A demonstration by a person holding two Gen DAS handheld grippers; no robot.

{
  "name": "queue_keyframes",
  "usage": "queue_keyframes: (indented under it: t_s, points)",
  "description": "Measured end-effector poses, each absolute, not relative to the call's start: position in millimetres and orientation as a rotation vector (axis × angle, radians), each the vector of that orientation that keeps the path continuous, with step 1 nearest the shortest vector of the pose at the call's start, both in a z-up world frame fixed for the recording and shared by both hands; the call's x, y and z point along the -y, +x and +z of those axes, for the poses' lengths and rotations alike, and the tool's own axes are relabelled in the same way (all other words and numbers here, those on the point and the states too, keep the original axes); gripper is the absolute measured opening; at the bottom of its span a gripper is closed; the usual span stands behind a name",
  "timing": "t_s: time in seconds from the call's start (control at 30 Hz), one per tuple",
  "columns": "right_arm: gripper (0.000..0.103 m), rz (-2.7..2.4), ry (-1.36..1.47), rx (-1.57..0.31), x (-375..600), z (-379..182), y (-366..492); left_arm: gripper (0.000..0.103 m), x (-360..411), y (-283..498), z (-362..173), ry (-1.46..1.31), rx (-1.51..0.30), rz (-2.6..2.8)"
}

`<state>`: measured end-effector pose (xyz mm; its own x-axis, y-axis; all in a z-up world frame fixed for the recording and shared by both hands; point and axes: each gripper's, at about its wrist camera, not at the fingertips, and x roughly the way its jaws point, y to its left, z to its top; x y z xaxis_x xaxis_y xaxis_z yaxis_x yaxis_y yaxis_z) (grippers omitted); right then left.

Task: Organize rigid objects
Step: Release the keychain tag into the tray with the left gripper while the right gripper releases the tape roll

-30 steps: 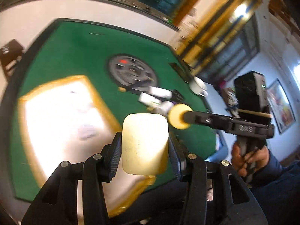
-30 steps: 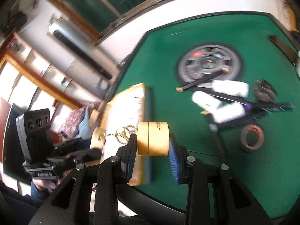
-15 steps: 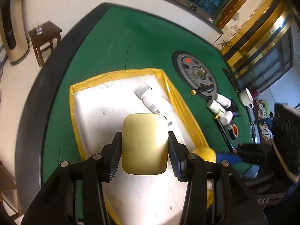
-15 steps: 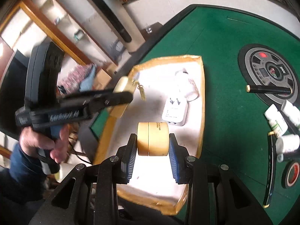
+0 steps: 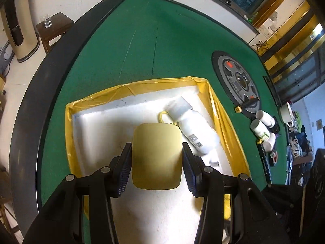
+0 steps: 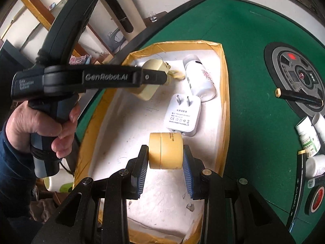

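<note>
Hand-held gripper, left (image 5: 156,162): you have it clenched on a pale yellow padlock (image 5: 156,155), whose ring of keys (image 6: 176,74) dangles off its far end. A second ago it hung out over the green surface (image 5: 126,46); now it points steeply down inside the yellow-taped tray (image 5: 130,87), just beside the white bottle.

Hand-held gripper, right (image 6: 165,170): clenched on a yellow tape roll (image 6: 165,151), pads on its two flat faces. It too has come in from the surface and now sits over the tray's white floor, touching nothing, just beside the white plug adapter.

Tray, contents already in:
- white bottle (image 6: 200,79), lying on its side at the far right corner.
- white plug adapter (image 6: 183,117), prongs up, between the bottle and the tape roll.

Outside the tray, to its right, still to collect: a black pen (image 6: 298,95) lying across the round dial plate (image 6: 298,75), three small white bottles (image 6: 308,138), a dark tape roll (image 6: 315,200).

Reading: both carries look finished, so you are at the let-go step. Bare floor lies under each load; lower before you open, as the roll may trundle.
</note>
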<state>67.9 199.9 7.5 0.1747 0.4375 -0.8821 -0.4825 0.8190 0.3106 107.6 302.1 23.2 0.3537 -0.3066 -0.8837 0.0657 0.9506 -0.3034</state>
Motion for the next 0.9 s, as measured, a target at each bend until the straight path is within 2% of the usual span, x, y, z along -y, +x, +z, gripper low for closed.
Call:
queue_keyframes:
  t_s: [0.43, 0.53, 0.6, 0.7, 0.77, 0.9]
  points:
    - [0.03, 0.69, -0.102, -1.264, -212.1, 0.1, 73.1, 0.045, -288.8, 119.3, 14.8, -0.165, -1.185, -0.177]
    - [0.033, 0.721, -0.085, -1.287, -210.8, -0.1, 73.4, 0.046, -287.0, 120.6, 13.9, -0.16, -1.194, -0.161]
    - [0.04, 0.746, -0.066, -1.272, -203.6, 6.3, 69.0, 0.046, -285.0, 121.1, 14.7, -0.155, -1.199, -0.143]
    - [0.041, 0.777, -0.055, -1.239, -190.5, 20.4, 60.5, 0.046, -282.8, 116.9, 20.4, -0.175, -1.194, -0.112]
    - [0.041, 0.805, -0.028, -1.197, -173.9, 33.5, 57.0, 0.056, -282.0, 112.2, 27.8, -0.177, -1.183, -0.084]
    - [0.041, 0.851, 0.058, -1.106, -125.0, 61.5, 43.9, 0.057, -279.9, 95.7, 55.4, -0.168, -1.134, -0.013]
